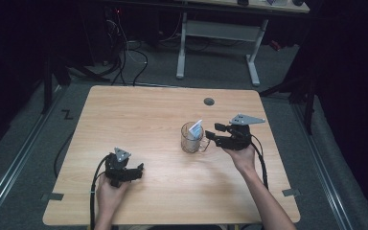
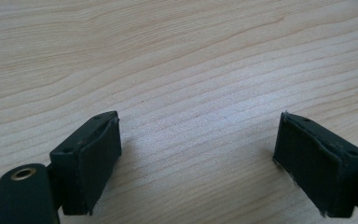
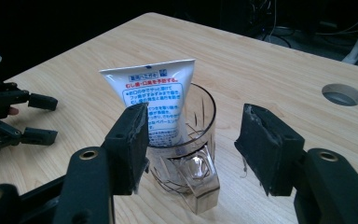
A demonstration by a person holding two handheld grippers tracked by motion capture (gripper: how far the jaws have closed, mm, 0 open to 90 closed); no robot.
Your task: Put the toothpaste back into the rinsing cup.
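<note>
Jaws of the right gripper (image 3: 191, 140) stand wide open and hold nothing; in the right gripper view the two black pads sit at each side of the glass mug (image 3: 186, 144), near it but not pressing on it, and the mug handle (image 3: 200, 179) points toward the camera in the lower middle of the frame. A white toothpaste tube (image 3: 156, 100) stands inside the mug, leaning a little, with its flat crimped end up above the rim. In the high view the mug (image 1: 191, 139) is at the middle right of the desk (image 1: 139, 115), just left of the right gripper (image 1: 215, 132), which a hand brings from the lower right. The left gripper (image 1: 139, 171) rests at the lower left of the frame, well apart from the mug; its jaws are also spread open over bare wood and grip nothing, as the left gripper view shows (image 2: 196, 154). I judge that the tube is already placed in the mug, so this part looks done. What remains, if the mug must be taken or moved, is to close on the handle or wall, and this has not yet begun.
</note>
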